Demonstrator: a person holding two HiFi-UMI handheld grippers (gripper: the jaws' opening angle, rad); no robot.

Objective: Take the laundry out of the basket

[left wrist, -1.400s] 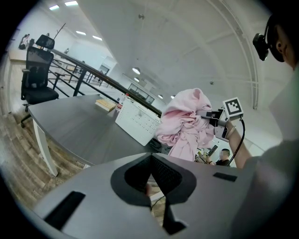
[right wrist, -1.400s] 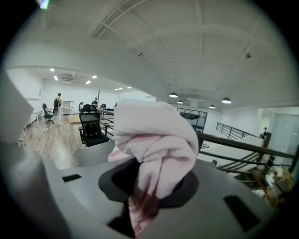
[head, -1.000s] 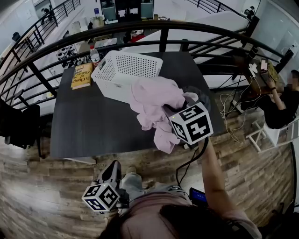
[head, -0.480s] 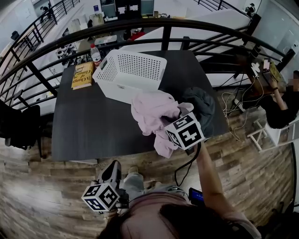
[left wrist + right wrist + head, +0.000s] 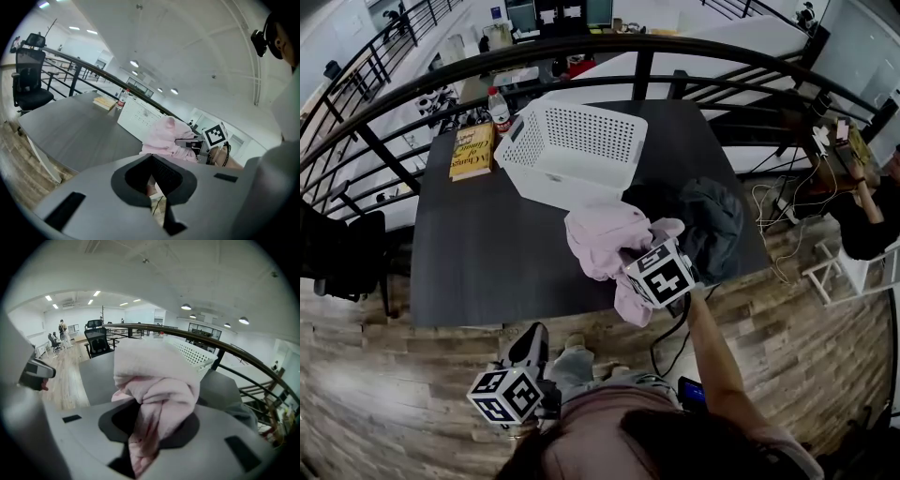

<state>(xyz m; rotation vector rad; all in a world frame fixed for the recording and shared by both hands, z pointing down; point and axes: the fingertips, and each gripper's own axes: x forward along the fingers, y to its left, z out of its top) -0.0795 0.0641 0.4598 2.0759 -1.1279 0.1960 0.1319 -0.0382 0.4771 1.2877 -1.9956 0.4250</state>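
1. Pinching the pink garment [image 5: 598, 239], the right gripper [image 5: 636, 255] is held above the table's [image 5: 478, 253] near edge, so the cloth hangs clear of the basket [image 5: 572, 141].
2. The left gripper [image 5: 525, 349] is parked below that edge, jaws pressed together, empty.

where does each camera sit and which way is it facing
Left gripper view: on the left claw, low beside the table, facing across it at the basket; own jaws together, empty.
Right gripper view: on the right claw, facing over the table; own jaws clamp the pink garment.
Head view: on the head, looking steeply down; both claws, right forearm, torso.
All share pink garment and basket.
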